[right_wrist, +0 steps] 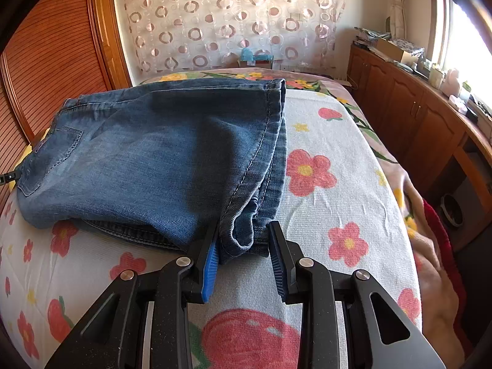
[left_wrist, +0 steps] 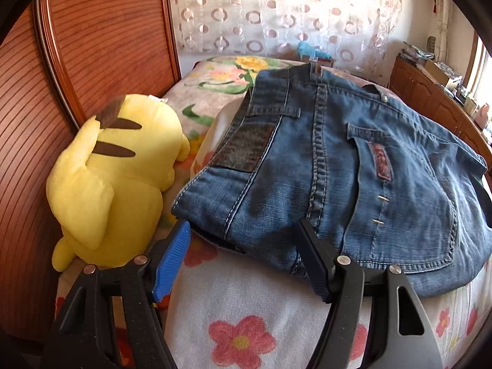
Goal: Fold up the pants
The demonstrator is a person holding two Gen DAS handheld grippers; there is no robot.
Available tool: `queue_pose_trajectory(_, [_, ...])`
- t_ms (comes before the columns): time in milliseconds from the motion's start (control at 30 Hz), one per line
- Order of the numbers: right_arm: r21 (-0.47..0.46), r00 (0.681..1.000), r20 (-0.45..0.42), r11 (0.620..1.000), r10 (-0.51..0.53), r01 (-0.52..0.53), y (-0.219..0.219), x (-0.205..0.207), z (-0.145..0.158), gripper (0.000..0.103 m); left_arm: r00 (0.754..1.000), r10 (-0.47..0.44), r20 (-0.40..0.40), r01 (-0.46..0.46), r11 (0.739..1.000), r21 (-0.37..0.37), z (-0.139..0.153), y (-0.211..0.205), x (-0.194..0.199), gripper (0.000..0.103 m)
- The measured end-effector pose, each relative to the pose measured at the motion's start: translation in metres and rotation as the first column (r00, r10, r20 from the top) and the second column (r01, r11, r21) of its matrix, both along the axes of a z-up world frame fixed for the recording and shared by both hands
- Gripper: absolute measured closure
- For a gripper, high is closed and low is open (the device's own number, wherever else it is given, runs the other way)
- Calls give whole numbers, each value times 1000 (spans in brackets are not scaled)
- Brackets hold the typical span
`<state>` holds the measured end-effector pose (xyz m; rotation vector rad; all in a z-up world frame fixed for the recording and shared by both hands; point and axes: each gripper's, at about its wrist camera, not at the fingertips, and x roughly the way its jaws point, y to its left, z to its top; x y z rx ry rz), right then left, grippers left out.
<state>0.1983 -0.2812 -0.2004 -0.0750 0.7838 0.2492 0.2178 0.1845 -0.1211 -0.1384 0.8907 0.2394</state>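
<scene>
One pair of folded blue jeans [left_wrist: 338, 160] is seen laid on a flower-printed bedspread [left_wrist: 246, 323], with one yellow plush toy [left_wrist: 113, 184] at the nine o'clock side. The left gripper [left_wrist: 246, 240] is held wide open at the waistband corner, nothing gripped; a dark patch [left_wrist: 246, 147] bears no readable writing. The right gripper [right_wrist: 243, 246] is set narrowly around the hem folds [right_wrist: 243, 233] at six o'clock; whether its pads press cannot be told.
</scene>
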Motion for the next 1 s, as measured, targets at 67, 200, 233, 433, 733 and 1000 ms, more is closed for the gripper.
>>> queue_pose_trajectory(67, [1, 1000, 0, 1000, 0, 0, 0, 0, 0, 72, 1000, 0, -3, 0, 1000, -22, -1, 2, 2, 34])
queue_pose_trajectory(200, [10, 1000, -2, 1000, 1, -1, -1, 0, 0, 72, 1000, -5, 18, 7, 995, -101, -6, 9, 0, 48])
queue_pose_trajectory(233, [12, 1000, -3, 1000, 2, -1, -1, 0, 0, 72, 1000, 1, 30, 2, 995, -103, -7, 10, -2, 56])
queue_pose_trajectory(433, [9, 1000, -3, 1000, 2, -2, -1, 0, 0, 72, 998, 23, 50, -16, 992, -128, -4, 18, -5, 84])
queue_pose_trajectory(733, [0, 1000, 0, 1000, 21, -21, 3, -2, 1, 81, 995, -7, 103, 21, 991, -134, 7, 18, -8, 93])
queue_pose_trajectory(1000, [125, 998, 37, 991, 41, -46, -10, -8, 19, 87, 971, -45, 234, 74, 991, -114, 58, 5, -30, 95])
